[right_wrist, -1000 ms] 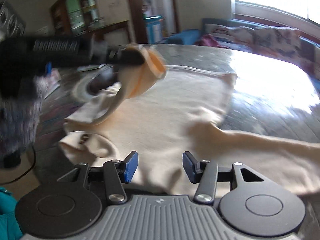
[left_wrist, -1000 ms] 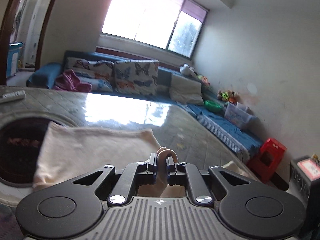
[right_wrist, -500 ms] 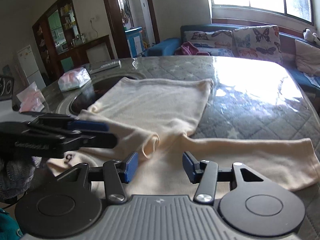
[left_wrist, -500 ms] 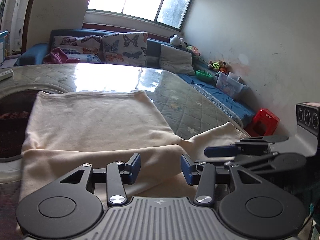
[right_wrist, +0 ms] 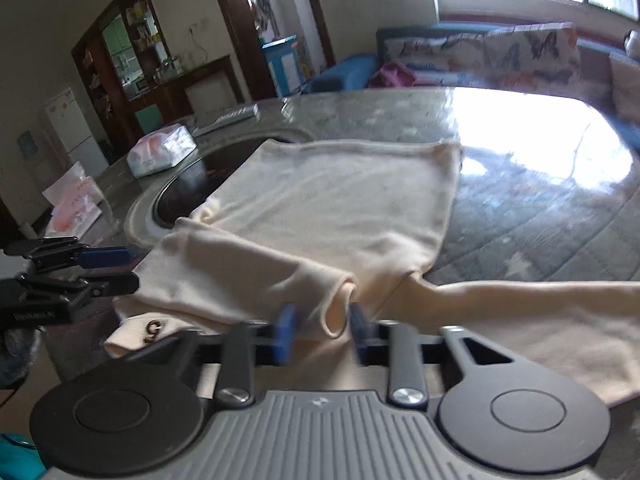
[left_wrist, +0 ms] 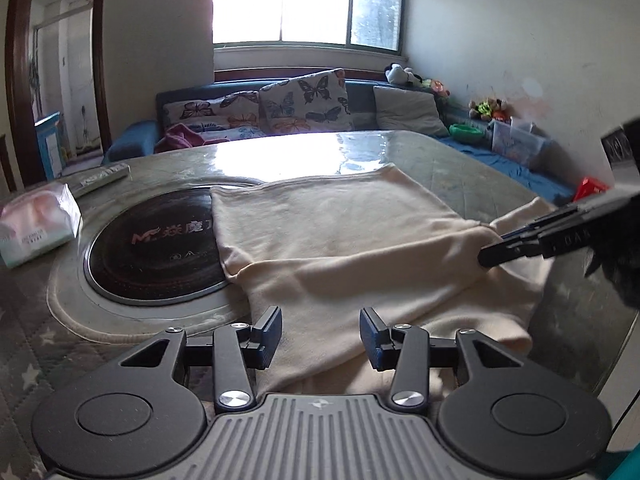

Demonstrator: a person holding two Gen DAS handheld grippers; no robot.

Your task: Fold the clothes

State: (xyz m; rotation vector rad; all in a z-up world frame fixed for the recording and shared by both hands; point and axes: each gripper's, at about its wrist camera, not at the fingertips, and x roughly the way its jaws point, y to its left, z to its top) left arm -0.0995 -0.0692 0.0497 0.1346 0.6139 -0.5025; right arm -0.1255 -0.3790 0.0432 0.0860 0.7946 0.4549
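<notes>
Sleeve cuff (right_wrist: 340, 304) now sits between our right hand-held gripper's (right_wrist: 322, 332) closing jaws, while our left hand-held gripper (left_wrist: 320, 334), which has let that sleeve go, hangs open over the cream sweater (left_wrist: 340, 236) spread on the worktop (left_wrist: 460, 156), so the fold passes rightward.

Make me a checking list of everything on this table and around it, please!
Surface: grey quilted table with a round dark cooktop set into it.
Job's things: cream long-sleeved top lying flat, one sleeve folded across the body, the other sleeve stretched out sideways.
Clutter: tissue pack and remote beside the cooktop.
Grippers: left tool open, empty, over the top's near edge. Right tool has just been closing around the folded sleeve's cuff; blur hides whether the pads press it.
Cables: nothing seen.
Surroundings: sofa with butterfly cushions, window, toys, doorway.
</notes>
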